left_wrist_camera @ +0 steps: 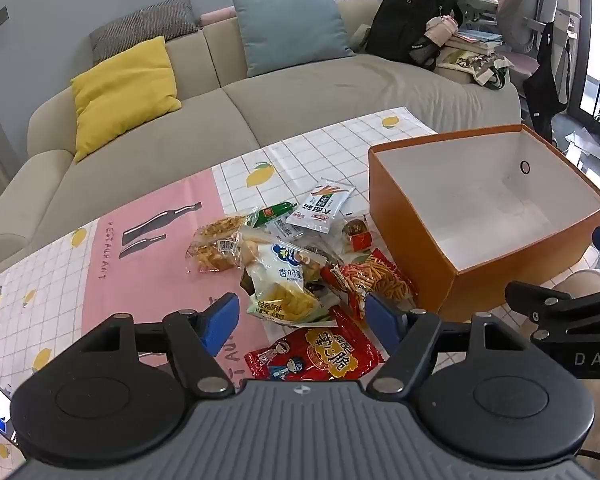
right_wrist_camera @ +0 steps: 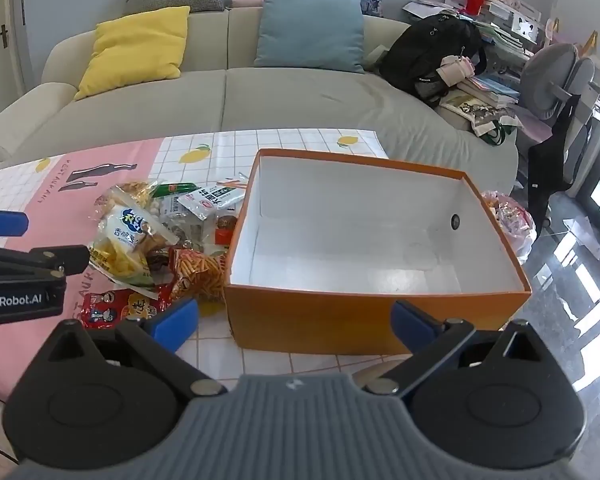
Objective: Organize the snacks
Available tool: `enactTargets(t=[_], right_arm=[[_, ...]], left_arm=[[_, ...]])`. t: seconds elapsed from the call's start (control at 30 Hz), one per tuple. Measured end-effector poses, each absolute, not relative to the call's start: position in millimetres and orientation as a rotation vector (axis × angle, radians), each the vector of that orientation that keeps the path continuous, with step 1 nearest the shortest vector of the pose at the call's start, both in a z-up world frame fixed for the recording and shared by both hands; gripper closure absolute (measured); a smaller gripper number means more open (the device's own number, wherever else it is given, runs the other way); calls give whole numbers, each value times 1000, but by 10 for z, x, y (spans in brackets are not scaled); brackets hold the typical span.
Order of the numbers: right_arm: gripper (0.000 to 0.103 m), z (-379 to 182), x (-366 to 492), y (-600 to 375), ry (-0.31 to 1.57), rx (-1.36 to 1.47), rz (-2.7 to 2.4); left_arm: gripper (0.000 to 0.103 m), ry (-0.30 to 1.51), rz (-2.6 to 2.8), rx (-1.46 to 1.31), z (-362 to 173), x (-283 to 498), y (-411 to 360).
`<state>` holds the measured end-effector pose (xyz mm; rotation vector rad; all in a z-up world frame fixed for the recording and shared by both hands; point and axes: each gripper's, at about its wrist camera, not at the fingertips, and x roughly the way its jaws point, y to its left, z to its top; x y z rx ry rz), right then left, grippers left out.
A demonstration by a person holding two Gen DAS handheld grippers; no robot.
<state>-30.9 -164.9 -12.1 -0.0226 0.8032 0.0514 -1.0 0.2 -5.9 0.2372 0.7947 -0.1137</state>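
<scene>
Snacks (left_wrist_camera: pixel 296 264) heaped loose on desk (left_wrist_camera: pixel 148 248), just left of orange box (left_wrist_camera: pixel 416 236). Uppermost in heap: pale chip bag (left_wrist_camera: pixel 284 288), red packet (left_wrist_camera: pixel 316 356) nearest the cameras, orange stick-snack bag (left_wrist_camera: pixel 376 280) touching the box's near corner, white sachet (left_wrist_camera: pixel 324 206) and green sausage (left_wrist_camera: pixel 276 212) at far side, clear bag of yellow crisps (left_wrist_camera: pixel 216 248) at left. Box open-topped, white inside, nothing seen within.

Left gripper (left_wrist_camera: pixel 300 320) poised over near edge of heap, jaws apart, blue pads either side of chip bag without contact. Right gripper (right_wrist_camera: pixel 296 322) poised before box's near wall, jaws spread wide, nothing between them. Left gripper's side visible at left edge of right wrist view.

Desk covered with cloth, pink panel and white grid with lemon print. Beyond: beige sofa (left_wrist_camera: pixel 300 96) carrying yellow cushion (left_wrist_camera: pixel 124 92), blue cushion (left_wrist_camera: pixel 292 28), black backpack (left_wrist_camera: pixel 412 24). Grey chair (right_wrist_camera: pixel 560 76) and stacked books at right.
</scene>
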Motion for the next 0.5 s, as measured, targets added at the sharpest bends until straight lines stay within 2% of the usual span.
enactTargets(t=[0.5], right_arm=[[3, -130, -320, -1637, 831, -22, 47]], left_arm=[[18, 814, -124, 246, -123, -4, 22]])
